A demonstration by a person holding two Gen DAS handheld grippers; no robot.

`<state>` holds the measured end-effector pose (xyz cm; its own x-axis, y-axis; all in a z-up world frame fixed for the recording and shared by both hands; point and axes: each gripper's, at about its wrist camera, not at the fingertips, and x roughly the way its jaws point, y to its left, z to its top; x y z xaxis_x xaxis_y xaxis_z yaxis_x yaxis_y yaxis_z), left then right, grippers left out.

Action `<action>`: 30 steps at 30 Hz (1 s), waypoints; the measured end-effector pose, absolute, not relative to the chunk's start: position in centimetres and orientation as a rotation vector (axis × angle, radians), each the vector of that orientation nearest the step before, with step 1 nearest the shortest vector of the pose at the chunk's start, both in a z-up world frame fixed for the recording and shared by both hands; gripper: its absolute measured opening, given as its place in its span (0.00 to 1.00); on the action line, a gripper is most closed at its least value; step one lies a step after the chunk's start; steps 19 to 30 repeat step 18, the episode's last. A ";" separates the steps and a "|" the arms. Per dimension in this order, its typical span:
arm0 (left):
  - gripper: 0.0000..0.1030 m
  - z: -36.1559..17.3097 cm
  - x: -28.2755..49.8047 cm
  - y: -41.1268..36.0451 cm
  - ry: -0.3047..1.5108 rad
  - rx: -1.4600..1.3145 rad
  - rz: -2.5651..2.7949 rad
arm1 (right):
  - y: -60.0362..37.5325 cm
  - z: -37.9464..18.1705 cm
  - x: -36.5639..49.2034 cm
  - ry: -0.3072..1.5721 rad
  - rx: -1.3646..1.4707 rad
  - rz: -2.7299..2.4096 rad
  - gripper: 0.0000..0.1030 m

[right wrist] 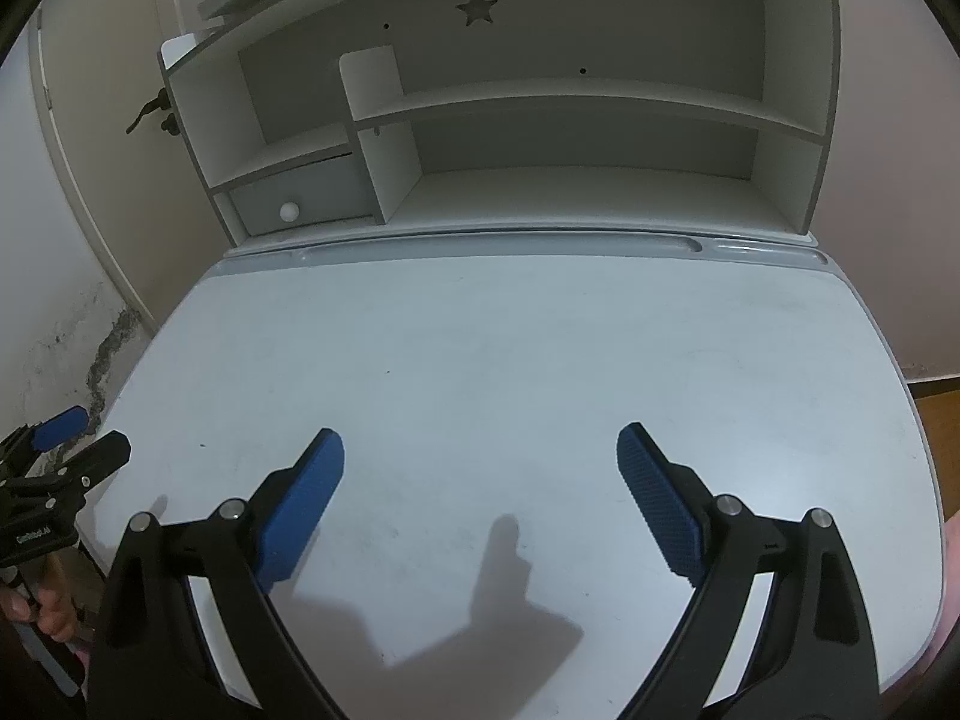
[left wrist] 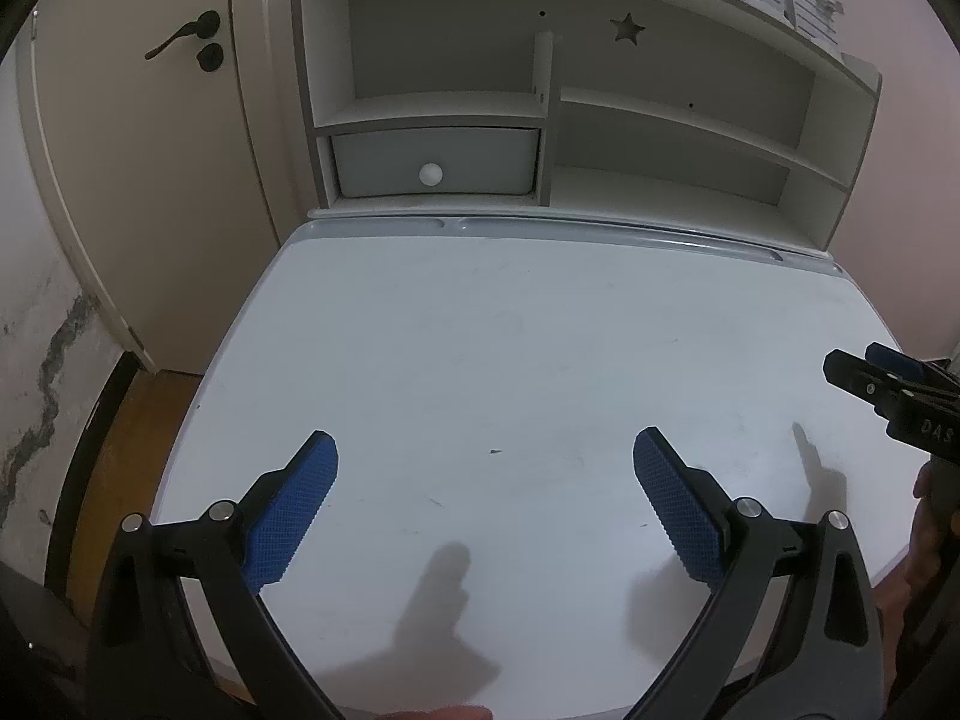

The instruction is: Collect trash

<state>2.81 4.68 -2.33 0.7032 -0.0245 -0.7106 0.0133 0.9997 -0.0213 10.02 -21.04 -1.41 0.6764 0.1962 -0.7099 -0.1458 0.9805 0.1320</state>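
Note:
My left gripper (left wrist: 485,450) is open and empty, held above the near part of a white desk top (left wrist: 510,348). My right gripper (right wrist: 480,450) is open and empty too, above the same desk top (right wrist: 510,348). The right gripper also shows at the right edge of the left wrist view (left wrist: 855,369), and the left gripper at the left edge of the right wrist view (right wrist: 78,438). I see no trash item on the desk in either view; only small dark specks (left wrist: 494,452) mark the surface.
A white shelf unit (left wrist: 660,120) with a star cut-out stands at the desk's back edge, with a grey drawer (left wrist: 432,159) at its lower left. A door (left wrist: 150,150) is at the left. A cracked wall (left wrist: 42,372) and wooden floor (left wrist: 138,420) lie left of the desk.

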 end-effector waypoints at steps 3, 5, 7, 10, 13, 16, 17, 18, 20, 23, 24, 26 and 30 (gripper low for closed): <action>0.93 -2.4 2.8 4.8 0.790 -0.017 -0.023 | -21.0 -1.4 10.1 0.807 0.066 0.188 0.87; 0.93 -2.4 2.9 4.9 0.787 -0.020 -0.024 | -20.9 -1.4 10.1 0.806 0.062 0.185 0.87; 0.93 -2.4 2.9 4.7 0.781 -0.020 -0.028 | -21.1 -1.4 10.1 0.806 0.065 0.179 0.87; 0.93 -2.4 2.8 4.4 0.779 -0.016 -0.033 | -21.5 -1.3 10.0 0.805 0.068 0.170 0.87; 0.93 -2.5 2.8 4.0 0.786 -0.017 -0.035 | -21.7 -1.4 9.8 0.805 0.070 0.164 0.87; 0.93 -2.5 2.9 3.7 0.790 -0.016 -0.042 | -22.0 -1.4 9.7 0.805 0.073 0.158 0.87; 0.93 -2.5 2.9 3.7 0.791 -0.015 -0.045 | -22.1 -1.4 9.7 0.805 0.073 0.156 0.87; 0.93 -2.5 2.9 3.6 0.790 -0.015 -0.047 | -22.2 -1.5 9.6 0.805 0.074 0.155 0.87; 0.93 -2.5 2.9 3.6 0.790 -0.015 -0.047 | -22.2 -1.5 9.6 0.805 0.074 0.155 0.87; 0.93 -2.5 2.9 3.6 0.790 -0.015 -0.047 | -22.2 -1.5 9.6 0.805 0.074 0.155 0.87; 0.93 -2.5 2.9 3.6 0.790 -0.015 -0.047 | -22.2 -1.5 9.6 0.805 0.074 0.155 0.87; 0.93 -2.5 2.9 3.6 0.790 -0.015 -0.047 | -22.2 -1.5 9.6 0.805 0.074 0.155 0.87; 0.93 -2.5 2.9 3.6 0.790 -0.015 -0.047 | -22.2 -1.5 9.6 0.805 0.074 0.155 0.87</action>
